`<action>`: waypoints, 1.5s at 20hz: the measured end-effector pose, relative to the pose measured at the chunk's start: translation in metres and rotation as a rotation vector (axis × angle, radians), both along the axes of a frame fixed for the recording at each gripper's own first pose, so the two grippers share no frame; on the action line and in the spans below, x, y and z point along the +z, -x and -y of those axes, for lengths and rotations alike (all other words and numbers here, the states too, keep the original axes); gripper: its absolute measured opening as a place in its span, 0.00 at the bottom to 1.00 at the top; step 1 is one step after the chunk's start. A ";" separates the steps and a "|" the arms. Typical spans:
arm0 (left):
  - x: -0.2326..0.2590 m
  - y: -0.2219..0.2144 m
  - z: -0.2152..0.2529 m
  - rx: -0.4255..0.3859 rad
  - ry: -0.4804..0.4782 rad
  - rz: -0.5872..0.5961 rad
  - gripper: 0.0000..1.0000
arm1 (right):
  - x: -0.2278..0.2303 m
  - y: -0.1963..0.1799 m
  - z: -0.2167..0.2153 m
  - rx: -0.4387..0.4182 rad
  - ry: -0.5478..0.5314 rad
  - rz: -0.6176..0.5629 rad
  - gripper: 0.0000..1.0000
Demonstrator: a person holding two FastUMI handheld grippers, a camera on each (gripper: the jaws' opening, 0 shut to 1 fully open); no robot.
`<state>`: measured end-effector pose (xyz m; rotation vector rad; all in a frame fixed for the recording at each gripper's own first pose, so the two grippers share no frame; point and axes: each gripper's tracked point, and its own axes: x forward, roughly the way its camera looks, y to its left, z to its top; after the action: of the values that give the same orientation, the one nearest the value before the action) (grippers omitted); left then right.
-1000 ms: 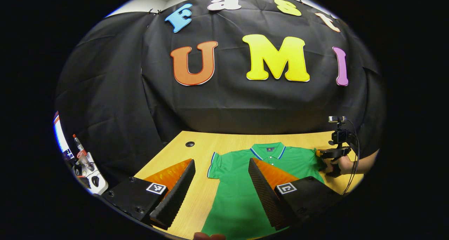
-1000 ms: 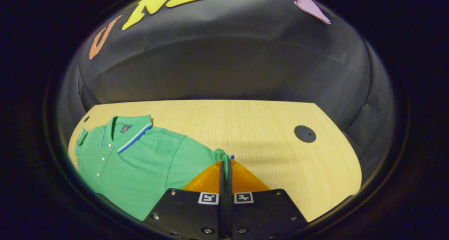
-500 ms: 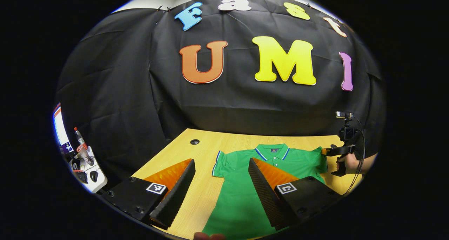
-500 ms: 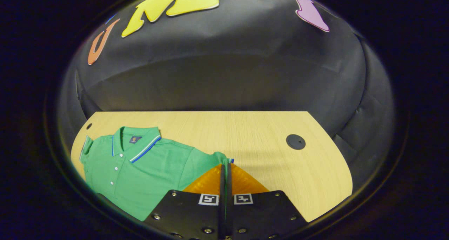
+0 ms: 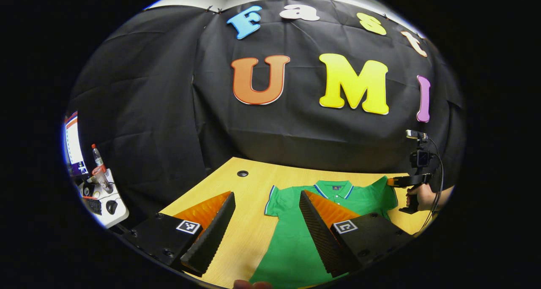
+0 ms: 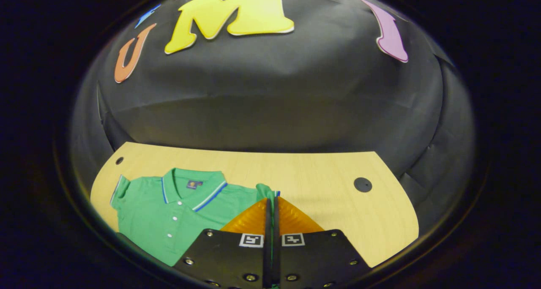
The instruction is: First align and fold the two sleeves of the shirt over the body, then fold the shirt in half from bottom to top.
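My right tongs (image 6: 271, 204) pinch the cuff of the green polo shirt's right sleeve (image 6: 266, 192), lifting it, I judge, to swing it over the body. My left tongs (image 5: 266, 223) hang wide open, holding nothing, above the left sleeve (image 5: 277, 198). The green polo shirt (image 5: 296, 246) lies flat on the desk (image 6: 317, 175), collar toward the wall, hem toward me.

Each gripper (image 6: 271, 204) has black housing plates with silver screws and a square black-and-white marker behind each finger. The left gripper's (image 5: 264, 202) inner finger faces are ridged. A thin black cable (image 5: 437, 183) loops from the farther gripper's camera mount.
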<state>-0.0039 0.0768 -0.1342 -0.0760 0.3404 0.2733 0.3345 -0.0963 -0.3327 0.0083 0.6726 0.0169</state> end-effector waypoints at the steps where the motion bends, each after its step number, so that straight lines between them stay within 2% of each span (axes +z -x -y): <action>1: -0.001 0.003 -0.007 0.013 0.006 0.002 0.98 | 0.004 0.000 -0.008 0.012 0.004 0.001 0.01; 9: -0.002 0.028 -0.061 0.085 0.004 0.003 0.98 | -0.006 0.009 -0.079 0.068 0.025 -0.064 0.01; 11: -0.005 0.032 -0.069 0.091 0.000 -0.007 0.98 | -0.012 0.012 -0.096 0.080 0.004 -0.083 0.04; 14: -0.006 0.037 -0.076 0.091 0.002 -0.017 0.98 | -0.008 0.016 -0.115 0.085 -0.034 -0.085 0.02; 16: -0.006 0.036 -0.075 0.079 0.011 -0.017 0.98 | 0.001 0.017 -0.119 0.087 -0.045 -0.072 0.07; 17: -0.005 0.034 -0.073 0.066 0.019 -0.013 0.98 | 0.008 0.018 -0.117 0.085 -0.043 -0.063 0.08; 20: -0.003 0.016 -0.065 0.005 0.036 0.006 0.98 | 0.040 0.030 -0.109 0.102 -0.040 -0.011 0.36; 21: -0.002 0.009 -0.060 -0.021 0.038 0.014 0.98 | 0.052 0.033 -0.103 0.109 -0.029 0.012 0.55; 22: 0.000 0.000 -0.057 -0.051 0.041 0.025 0.98 | 0.065 0.039 -0.097 0.112 -0.014 0.040 0.60; 27: -0.009 -0.045 -0.034 -0.250 0.059 0.043 0.98 | 0.130 0.080 -0.080 0.139 0.015 0.150 0.59; 30: -0.032 -0.074 -0.029 -0.333 0.077 0.010 0.98 | 0.157 0.113 -0.072 0.174 0.066 0.184 0.59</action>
<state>0.0702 0.1060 -0.1659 -0.0955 0.3483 -0.0698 0.2213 -0.0240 -0.1760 -0.1143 0.4880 0.1613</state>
